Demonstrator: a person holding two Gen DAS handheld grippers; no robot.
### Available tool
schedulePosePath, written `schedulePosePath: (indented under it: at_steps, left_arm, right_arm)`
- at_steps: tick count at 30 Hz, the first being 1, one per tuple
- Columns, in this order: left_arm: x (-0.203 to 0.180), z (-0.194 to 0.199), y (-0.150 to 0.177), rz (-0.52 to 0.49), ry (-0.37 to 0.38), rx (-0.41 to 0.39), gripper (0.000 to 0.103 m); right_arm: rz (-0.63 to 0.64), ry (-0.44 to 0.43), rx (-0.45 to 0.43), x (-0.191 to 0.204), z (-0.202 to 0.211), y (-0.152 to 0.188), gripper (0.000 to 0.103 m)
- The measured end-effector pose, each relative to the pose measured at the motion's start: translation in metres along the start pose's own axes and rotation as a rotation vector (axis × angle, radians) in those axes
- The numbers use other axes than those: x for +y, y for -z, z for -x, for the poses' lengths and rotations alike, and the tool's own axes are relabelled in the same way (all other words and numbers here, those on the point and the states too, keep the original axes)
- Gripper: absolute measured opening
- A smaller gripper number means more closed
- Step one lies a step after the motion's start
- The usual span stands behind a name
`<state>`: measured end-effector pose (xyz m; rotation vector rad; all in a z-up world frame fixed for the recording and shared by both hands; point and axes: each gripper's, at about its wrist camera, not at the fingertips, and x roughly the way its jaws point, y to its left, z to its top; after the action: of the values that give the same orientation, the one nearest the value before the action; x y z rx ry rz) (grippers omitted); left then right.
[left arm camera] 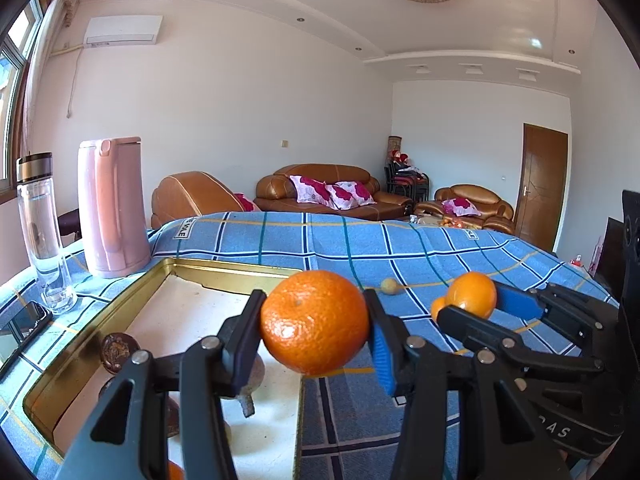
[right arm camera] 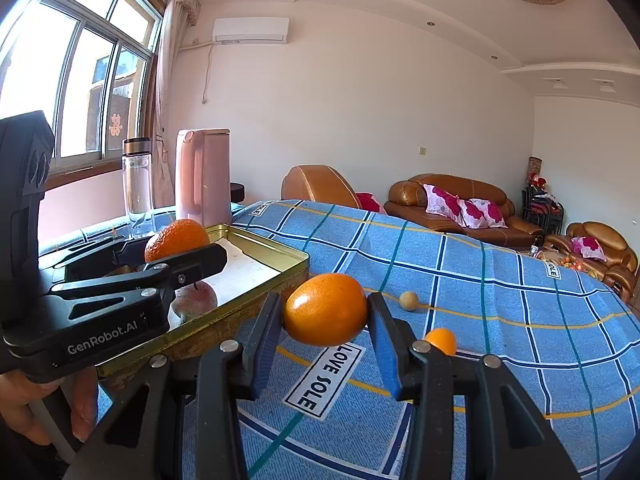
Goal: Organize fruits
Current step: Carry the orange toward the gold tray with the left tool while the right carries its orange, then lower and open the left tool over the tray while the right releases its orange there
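Left tongs [left arm camera: 316, 320] pinch mandarin [left arm camera: 314, 322] over gold tray [left arm camera: 224, 270] edge. Right tongs [right arm camera: 326, 316] pinch smooth orange [right arm camera: 325, 309] above surface [right arm camera: 500, 280], beside tray. Apple [right arm camera: 196, 300] already in tray; small orange [right arm camera: 441, 341] and pale ball [right arm camera: 409, 301] remain outside.

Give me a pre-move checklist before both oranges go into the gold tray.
1. Left tool clamped on the large orange: ok, a pad on each side.
2. Right tool clamped on the smooth orange: ok.
3. Both fruits lifted off the blue checked cloth: ok, shadows show beneath them.
4. Free space in the gold tray: ok, bare white floor at the far end; an apple lies nearer the front.
5. The two tools clear of each other: ok, apart in both views.
6. Loose fruit left on the cloth: not ok, a small orange and a pale round fruit remain.
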<state>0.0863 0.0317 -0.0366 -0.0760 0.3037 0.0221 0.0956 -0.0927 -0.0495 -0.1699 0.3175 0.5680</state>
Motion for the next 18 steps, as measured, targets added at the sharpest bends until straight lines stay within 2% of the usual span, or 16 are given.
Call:
schedulePosePath:
  at_steps: [5, 12, 18]
  left_arm:
    - [0.009, 0.006, 0.001, 0.009, -0.001, 0.000, 0.050]
    - [0.030, 0.018, -0.003, 0.021, -0.040, -0.019, 0.050]
    - [0.044, 0.019, 0.001, 0.028, -0.070, -0.002, 0.050]
  right_arm:
    - [0.011, -0.020, 0.000, 0.012, -0.006, -0.004, 0.045]
    - [0.032, -0.049, 0.003, 0.029, -0.013, -0.007, 0.045]
    - [0.050, -0.076, 0.008, 0.043, -0.020, -0.008, 0.045]
